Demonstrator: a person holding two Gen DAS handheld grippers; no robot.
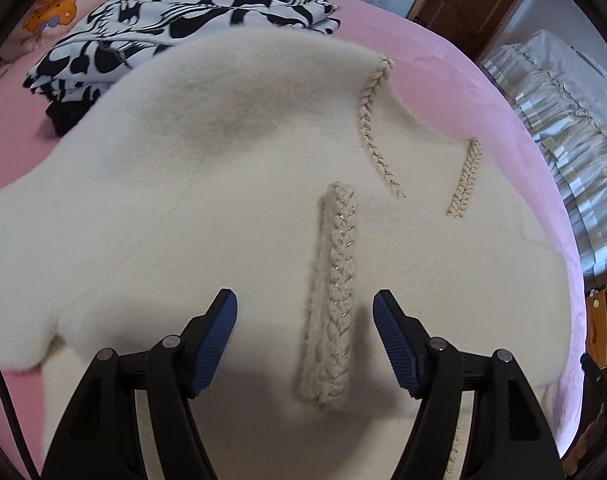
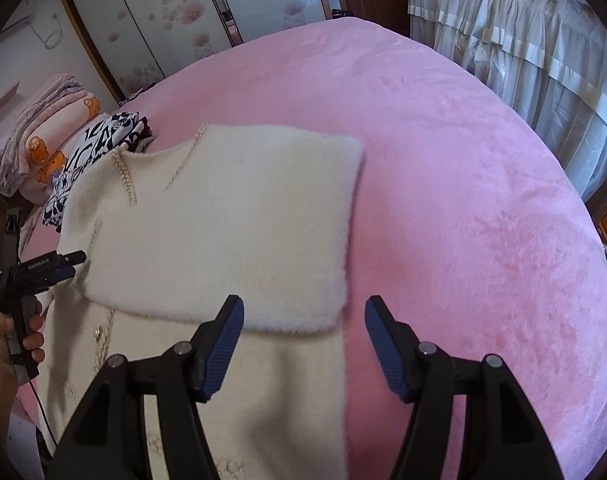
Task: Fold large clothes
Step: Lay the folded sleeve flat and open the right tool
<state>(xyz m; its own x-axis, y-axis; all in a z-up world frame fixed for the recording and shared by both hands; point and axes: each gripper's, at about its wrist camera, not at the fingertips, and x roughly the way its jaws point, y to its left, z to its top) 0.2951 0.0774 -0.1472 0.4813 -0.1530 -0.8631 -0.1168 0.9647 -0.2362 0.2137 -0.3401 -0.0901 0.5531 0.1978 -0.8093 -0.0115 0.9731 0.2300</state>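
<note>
Broadly, the pink bed cover (image 2: 443, 160) fills both views, and the cream fuzzy jacket (image 1: 183, 184) lies spread across its left part, just beside a folded black-and-white garment (image 1: 175, 20) near the pillows. In the right wrist view one section of the jacket, probably a sleeve or side panel (image 2: 231, 224), is already laid flat over the body, its straight edge near the jacket's right border. So the fold looks partly made, with further folds not yet done.

Next in size, the left gripper (image 1: 305, 332) hovers low over the jacket front with its jaws wide apart and nothing between them; the braided trim (image 1: 333, 288) runs up the gap between the fingers. The right gripper (image 2: 304, 338) is likewise wide open and empty, poised over the lower edge of the folded panel, one finger above cream fabric and the other above pink cover.

Smallest, two short braided trim strips (image 1: 465, 178) mark the neckline. The next move likely calls for pinching an edge with both layers caught and carrying it across evenly, since the thick pile may slip or bunch.
</note>
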